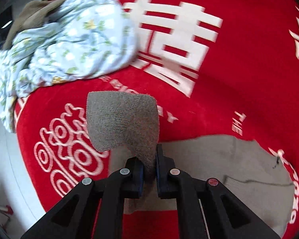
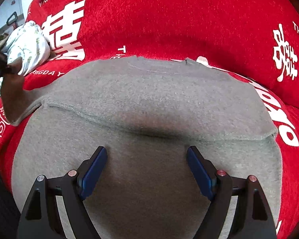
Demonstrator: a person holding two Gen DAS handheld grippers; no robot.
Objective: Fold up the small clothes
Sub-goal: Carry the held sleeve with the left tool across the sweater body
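A grey knit garment (image 2: pixel 149 103) lies spread on a red blanket (image 2: pixel 169 20) with white lettering. In the left wrist view my left gripper (image 1: pixel 150 163) is shut on a lifted end of this grey garment (image 1: pixel 121 119), which stands up above the rest of the cloth (image 1: pixel 239 163). In the right wrist view my right gripper (image 2: pixel 147 159) is open and empty, low over the middle of the garment, with a fold line just ahead of its fingertips. The lifted end and the left gripper show as a dark shape at the far left (image 2: pixel 10 83).
A crumpled pale blue floral cloth (image 1: pixel 69 43) lies on the blanket at the far left, with a brown garment (image 1: pixel 33 14) behind it. It also shows in the right wrist view (image 2: pixel 28 45). The blanket's left edge drops to a light floor (image 1: pixel 2 159).
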